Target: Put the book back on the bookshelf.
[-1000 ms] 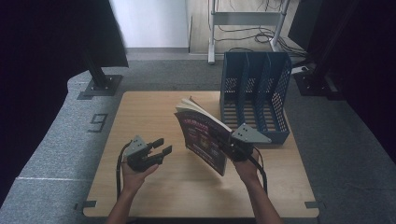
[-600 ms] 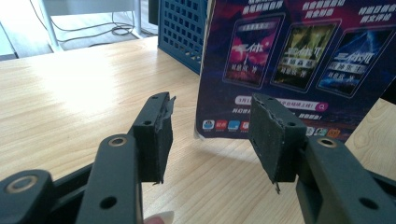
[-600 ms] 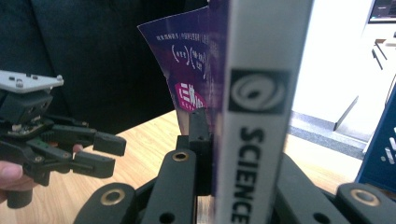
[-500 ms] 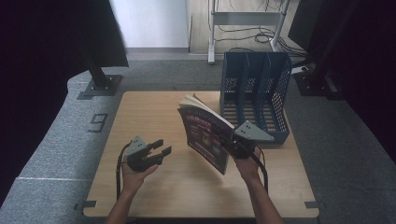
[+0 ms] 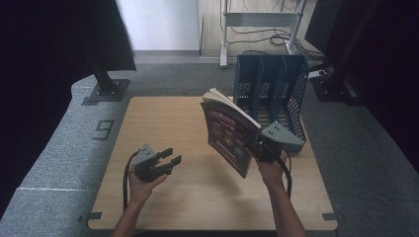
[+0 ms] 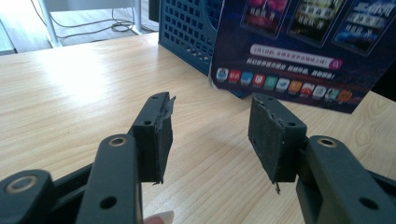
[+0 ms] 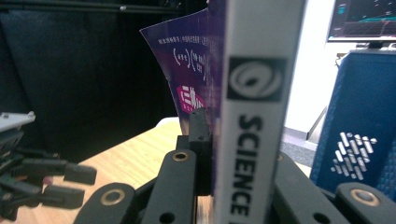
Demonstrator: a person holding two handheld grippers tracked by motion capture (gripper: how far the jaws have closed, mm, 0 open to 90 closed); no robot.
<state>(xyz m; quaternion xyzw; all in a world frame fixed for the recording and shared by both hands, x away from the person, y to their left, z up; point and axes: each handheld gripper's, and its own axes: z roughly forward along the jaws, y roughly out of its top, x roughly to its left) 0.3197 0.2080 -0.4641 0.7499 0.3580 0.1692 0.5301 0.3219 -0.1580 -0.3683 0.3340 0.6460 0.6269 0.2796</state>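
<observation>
A thick book [image 5: 230, 131] with a dark purple cover is held up off the table, tilted, spine toward me. My right gripper [image 5: 261, 148] is shut on its lower edge; in the right gripper view the white spine [image 7: 254, 107] reading SCIENCE stands between the jaws. A blue mesh file rack [image 5: 271, 94] with several slots stands just behind the book at the table's far right. My left gripper [image 5: 168, 160] hovers open over the near left of the table, nothing between its pads [image 6: 156, 135]. In the left gripper view the book's cover [image 6: 299, 51] and the rack [image 6: 191, 32] lie ahead.
The wooden table [image 5: 163, 123] has bare surface across its left and middle. A metal stand base [image 5: 106, 91] sits on the grey floor at the far left. Cables and a white frame [image 5: 262, 19] lie beyond the rack. Dark curtains hang on both sides.
My right gripper has lifted the book higher and a little toward the rack. The left gripper has barely moved.
</observation>
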